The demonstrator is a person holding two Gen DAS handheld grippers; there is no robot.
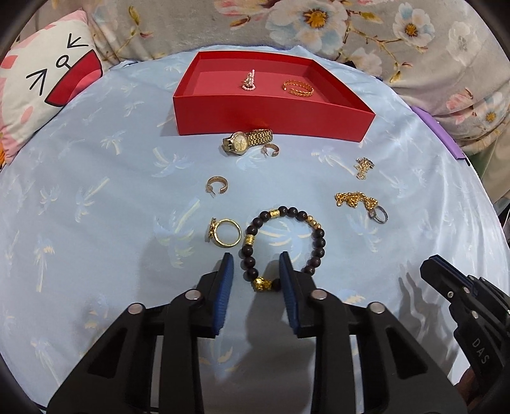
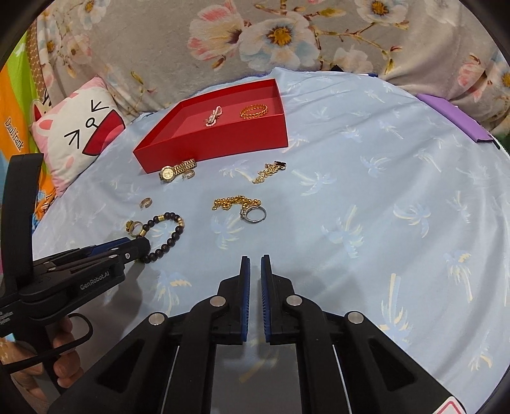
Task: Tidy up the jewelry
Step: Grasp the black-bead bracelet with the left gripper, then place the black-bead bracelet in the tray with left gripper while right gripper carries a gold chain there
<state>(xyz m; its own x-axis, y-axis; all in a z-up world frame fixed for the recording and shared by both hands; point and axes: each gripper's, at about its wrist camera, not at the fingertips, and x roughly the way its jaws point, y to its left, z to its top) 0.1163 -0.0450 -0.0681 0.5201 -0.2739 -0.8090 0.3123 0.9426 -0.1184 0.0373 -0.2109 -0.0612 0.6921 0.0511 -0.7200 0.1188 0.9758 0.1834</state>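
Observation:
My left gripper (image 1: 256, 259) is open, its fingers straddling the near side of a dark bead bracelet (image 1: 318, 237) with gold beads that lies on the blue cloth; it also shows in the right wrist view (image 2: 173, 237). My right gripper (image 2: 255, 259) is nearly closed and empty, above bare cloth. A red box (image 1: 271, 117) at the back holds a pink bead piece (image 1: 248, 82) and a gold bracelet (image 1: 298, 88). Outside it lie a gold watch (image 1: 247, 140), two hoop earrings (image 1: 216, 185), a gold ring (image 1: 224, 232), a gold chain (image 1: 355, 199) and a silver ring (image 1: 378, 215).
A small gold necklace with a dark clover charm (image 2: 269, 170) lies right of the watch. A cat-face pillow (image 1: 41, 79) sits at the left, a floral blanket (image 1: 318, 25) behind, and a purple object (image 2: 452, 121) at the cloth's right edge.

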